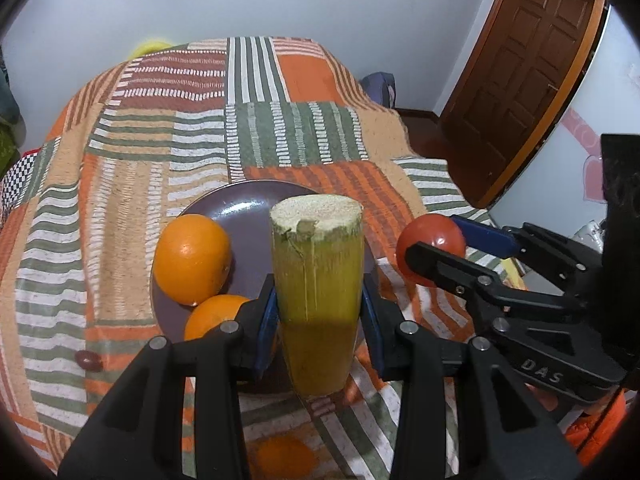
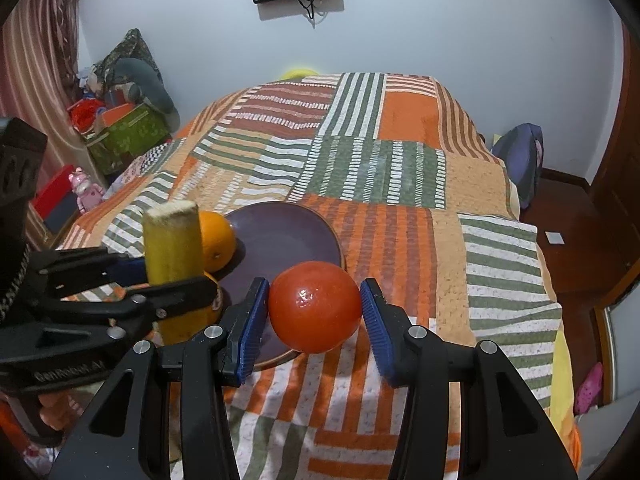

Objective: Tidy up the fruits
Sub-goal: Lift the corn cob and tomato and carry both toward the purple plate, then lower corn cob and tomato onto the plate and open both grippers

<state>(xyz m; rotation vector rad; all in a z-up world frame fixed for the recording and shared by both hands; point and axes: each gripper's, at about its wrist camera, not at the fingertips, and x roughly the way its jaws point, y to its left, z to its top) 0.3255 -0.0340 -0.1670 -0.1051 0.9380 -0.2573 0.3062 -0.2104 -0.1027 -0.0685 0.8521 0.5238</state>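
Pinching a yellow-green cane (image 1: 318, 280) between its blue pads, the left gripper (image 1: 320, 320) is held upright just in front of the plate (image 1: 248, 204); the cane's cut end is turned up and its lower end is seen close above the blanket (image 1: 120, 152). A tomato (image 2: 314, 306) sits between the fingers of the right gripper (image 2: 314, 312) — the left pad is touching it, and a thin gap seems to be left at the right pad, so whether it is truly clamped cannot be told. The tomato is at the plate's near rim, partly over it.

For the step in hand, judged to be the setting of both pieces on the plate, the cane is best lowered and laid flat in the bare part, clear of the oranges, so that nothing is rolled off; the tomato should be carried fully over the rim before it is let go.

Counted: one cane, one tomato, two oranges — a whole one (image 1: 192, 258) on the plate's left and a second (image 1: 214, 316) half hidden behind the left fingers — and one plate.
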